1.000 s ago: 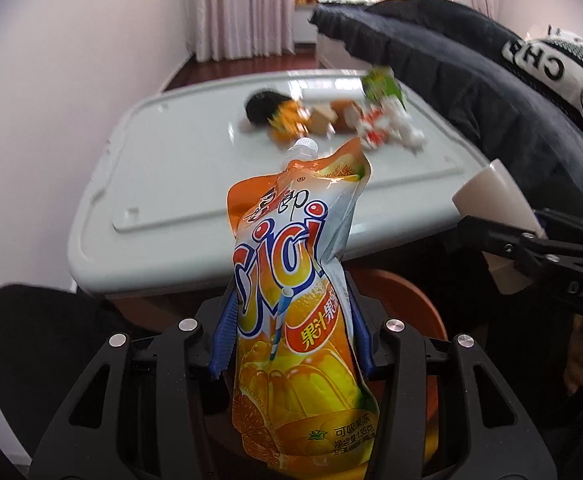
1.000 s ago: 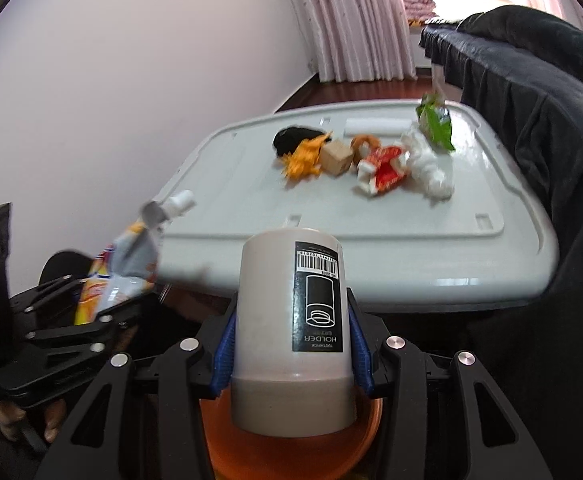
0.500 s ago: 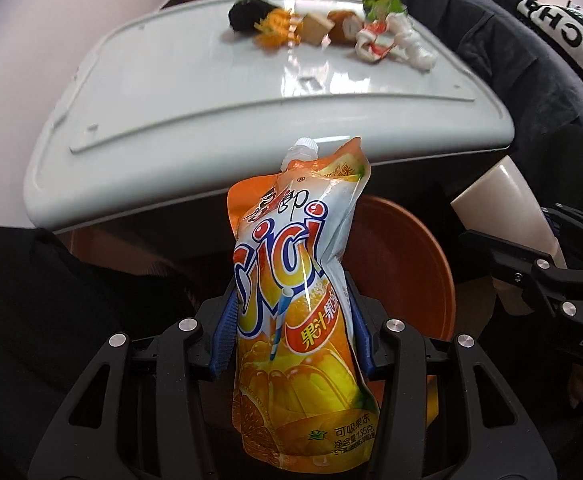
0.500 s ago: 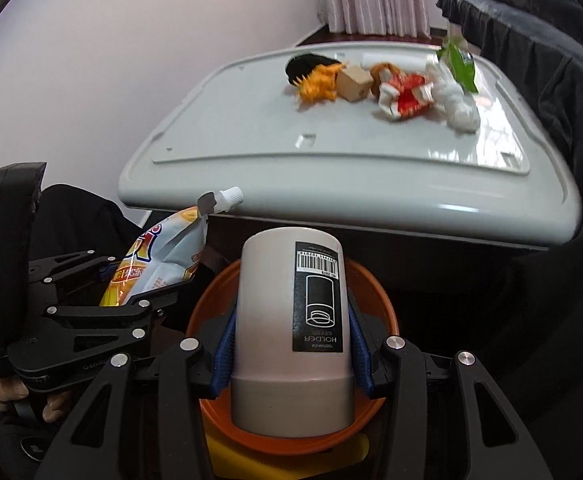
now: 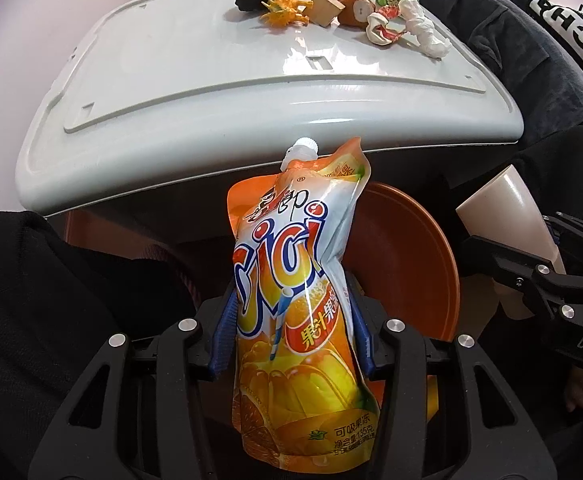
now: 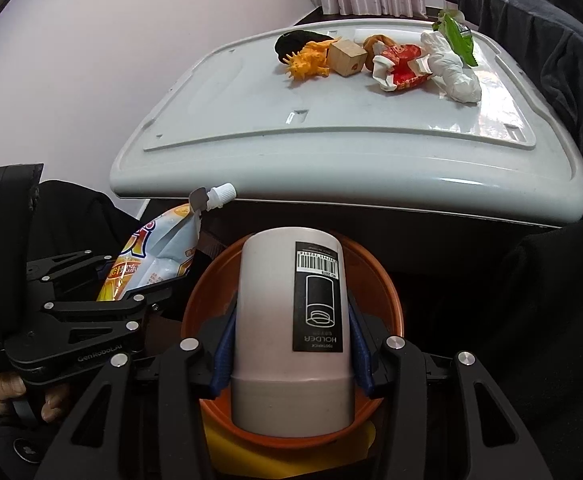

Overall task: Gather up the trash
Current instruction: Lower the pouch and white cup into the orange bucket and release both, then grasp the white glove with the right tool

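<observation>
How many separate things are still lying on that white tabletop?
7, clustered at the far end of the white tabletop: black lump, orange spiky toy, wooden cube, brown round piece, red-white wrapper, white crumpled tissue, green packet. Smaller bits may be hidden.

orange pouch [image 5: 299, 304], pale canister [image 6: 291, 336], orange bin [image 6: 383, 280]

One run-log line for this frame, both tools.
left tool: shut on jelly pouch | right tool: shut on toothpick holder | both over orange bin | table: litter remains
</observation>
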Motion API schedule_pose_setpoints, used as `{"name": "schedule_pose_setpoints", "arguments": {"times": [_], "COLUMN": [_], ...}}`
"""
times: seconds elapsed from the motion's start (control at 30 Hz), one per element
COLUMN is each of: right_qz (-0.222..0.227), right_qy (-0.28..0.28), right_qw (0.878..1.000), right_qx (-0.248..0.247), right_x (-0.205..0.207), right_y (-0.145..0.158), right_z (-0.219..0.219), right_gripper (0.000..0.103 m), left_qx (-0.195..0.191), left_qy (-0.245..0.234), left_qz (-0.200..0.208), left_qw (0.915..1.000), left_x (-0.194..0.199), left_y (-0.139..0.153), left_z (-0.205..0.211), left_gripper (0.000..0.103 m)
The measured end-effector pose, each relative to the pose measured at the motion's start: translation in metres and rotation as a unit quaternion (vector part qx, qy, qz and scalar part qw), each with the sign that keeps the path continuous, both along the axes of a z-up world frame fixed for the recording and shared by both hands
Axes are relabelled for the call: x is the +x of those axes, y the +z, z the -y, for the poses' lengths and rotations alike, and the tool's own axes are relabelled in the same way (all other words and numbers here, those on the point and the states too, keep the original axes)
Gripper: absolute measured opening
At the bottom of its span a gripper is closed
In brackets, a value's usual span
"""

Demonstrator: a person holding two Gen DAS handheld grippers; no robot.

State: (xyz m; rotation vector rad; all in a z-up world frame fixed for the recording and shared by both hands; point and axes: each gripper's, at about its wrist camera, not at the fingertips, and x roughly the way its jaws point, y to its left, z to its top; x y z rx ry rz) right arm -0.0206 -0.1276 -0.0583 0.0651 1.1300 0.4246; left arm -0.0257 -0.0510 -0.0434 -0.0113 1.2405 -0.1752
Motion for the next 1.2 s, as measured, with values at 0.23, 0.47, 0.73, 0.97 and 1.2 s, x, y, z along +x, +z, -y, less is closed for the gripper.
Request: {"name": "schedule_pose_setpoints", "arguments": {"times": [0.23, 0.47, 0.73, 0.97, 1.2], "right_qz": [0.002, 0.014, 0.023, 0.064, 0.083], "right_qy": [-0.010, -0.041, -0.052, -0.062, -0.045], "right_qw": [1.000, 0.999, 0.998, 0.996, 0.993], "right_qx": [-0.003, 0.018, 0.026, -0.004, -0.066], "right_x": [0.001, 0.003, 0.010, 0.066, 0.164], "right_y": [0.001, 0.006, 0.011, 0.038, 0.053], "right_z": [0.003, 0.021, 0.029, 0.049, 0.061], "right_gripper": [0.071, 0.072, 0.070, 0.070, 0.070], "left_qx": [0.012, 0.015, 0.009, -0.003, -0.012], "left_qy": [0.003, 0.007, 0.017, 0.020, 0.016], "left_qz": [-0.013, 0.002, 0.004, 0.032, 0.076], "left_qw": [0.9998, 0.9999, 0.9998, 0.9993, 0.9969], "left_x": [0.001, -0.001, 0.001, 0.011, 0.040], "left_y": [-0.003, 0.004, 0.008, 0.027, 0.046], "left_z": [0.001, 0.001, -0.004, -0.014, -0.009], "left_gripper": [0.056, 0.064, 0.065, 0.068, 0.070]}}
